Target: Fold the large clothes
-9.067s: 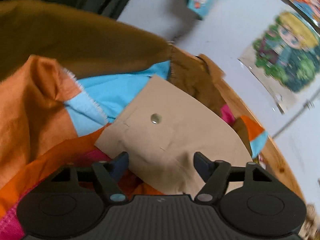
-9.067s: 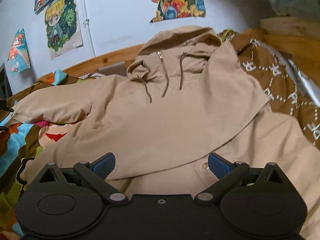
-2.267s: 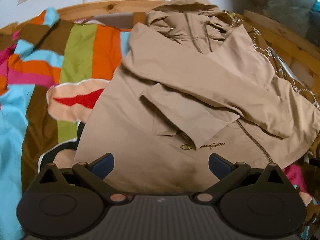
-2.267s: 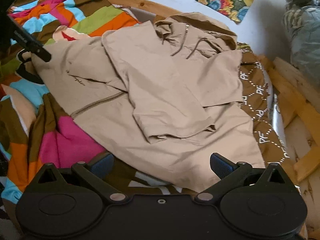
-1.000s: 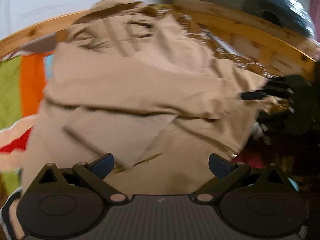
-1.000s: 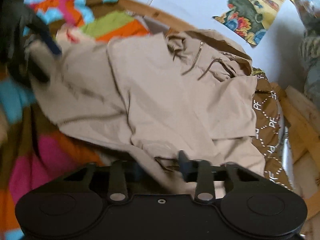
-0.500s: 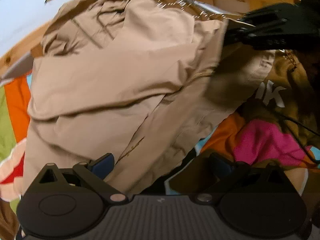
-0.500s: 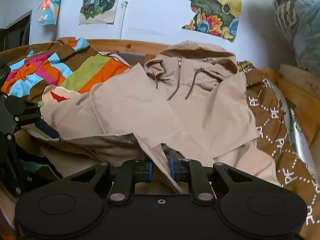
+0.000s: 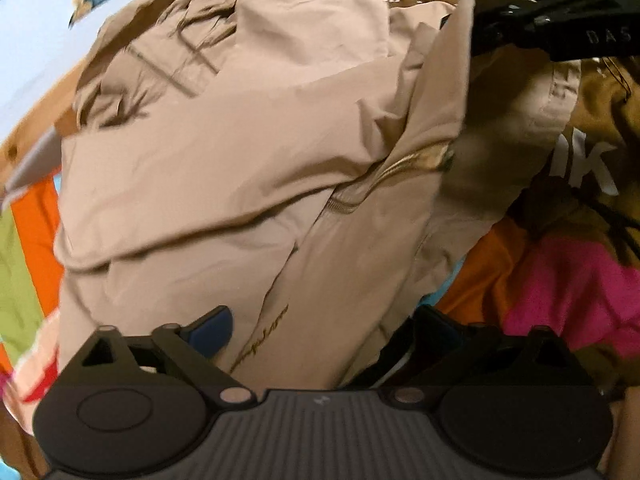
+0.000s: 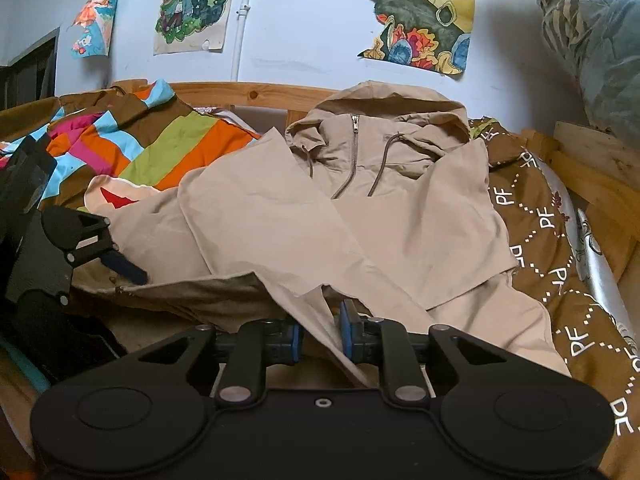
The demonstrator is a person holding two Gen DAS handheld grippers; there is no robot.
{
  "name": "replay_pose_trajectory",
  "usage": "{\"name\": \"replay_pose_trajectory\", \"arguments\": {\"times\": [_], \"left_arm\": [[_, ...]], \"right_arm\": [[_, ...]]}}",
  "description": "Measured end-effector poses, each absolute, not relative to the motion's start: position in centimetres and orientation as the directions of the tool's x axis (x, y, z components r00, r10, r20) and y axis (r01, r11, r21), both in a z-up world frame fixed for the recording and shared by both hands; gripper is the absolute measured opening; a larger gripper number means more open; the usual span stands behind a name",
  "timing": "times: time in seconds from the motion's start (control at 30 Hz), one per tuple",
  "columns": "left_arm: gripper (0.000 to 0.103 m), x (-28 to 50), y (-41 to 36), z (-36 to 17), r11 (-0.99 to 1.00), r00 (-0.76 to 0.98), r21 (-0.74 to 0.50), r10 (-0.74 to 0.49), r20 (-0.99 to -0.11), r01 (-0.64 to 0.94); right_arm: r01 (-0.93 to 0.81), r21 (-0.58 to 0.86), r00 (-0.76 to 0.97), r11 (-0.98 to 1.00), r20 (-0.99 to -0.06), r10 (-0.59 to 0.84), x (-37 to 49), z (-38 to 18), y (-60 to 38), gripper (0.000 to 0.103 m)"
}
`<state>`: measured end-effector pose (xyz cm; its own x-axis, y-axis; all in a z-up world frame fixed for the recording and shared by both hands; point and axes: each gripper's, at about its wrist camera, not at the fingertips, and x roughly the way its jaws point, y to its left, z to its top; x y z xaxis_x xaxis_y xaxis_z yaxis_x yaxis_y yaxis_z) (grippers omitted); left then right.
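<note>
A large tan hooded jacket [image 10: 360, 216] lies on a bed with its zip front up and both sleeves folded across the chest. My right gripper [image 10: 320, 338] is shut on the jacket's bottom hem and holds that edge raised off the bed. In the left wrist view the jacket [image 9: 240, 152] fills the frame, and the right gripper [image 9: 476, 36] shows at the top right, clamped on the lifted hem. My left gripper [image 9: 320, 328] is open, its fingers spread wide around the hem near the embroidered logo. One of its blue fingertips [image 10: 124, 269] rests over the hem's left end.
A striped multicolour quilt [image 10: 152, 140] covers the bed on the left. A brown blanket with white letters [image 10: 552, 240] lies on the right. A wooden bed frame [image 10: 248, 94] runs behind the hood, with posters [image 10: 420, 16] on the wall. A patterned bundle [image 10: 600, 40] sits at the top right.
My right gripper has shut on the bottom hem and raised it. My left gripper has swung right and come close to the hem's other end, still open.
</note>
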<state>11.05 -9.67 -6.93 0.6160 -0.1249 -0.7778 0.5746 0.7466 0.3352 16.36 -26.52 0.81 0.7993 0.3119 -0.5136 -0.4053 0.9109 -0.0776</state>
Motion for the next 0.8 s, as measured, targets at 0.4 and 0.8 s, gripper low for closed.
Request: {"name": "replay_pose_trajectory", "arguments": {"times": [0.4, 0.8], "left_arm": [[0.009, 10.8, -9.5, -3.5, 0.72, 0.67, 0.325, -0.257, -0.696, 0.613], [0.013, 13.0, -8.4, -2.2, 0.769, 0.649, 0.224, -0.301, -0.698, 0.598]], "right_arm": [[-0.523, -0.33, 0.717, 0.786, -0.669, 0.196, 11.6, -0.5, -26.1, 0.078], [-0.368, -0.586, 0.82, 0.722, -0.57, -0.045, 13.5, -4.7, -25.6, 0.019]]}}
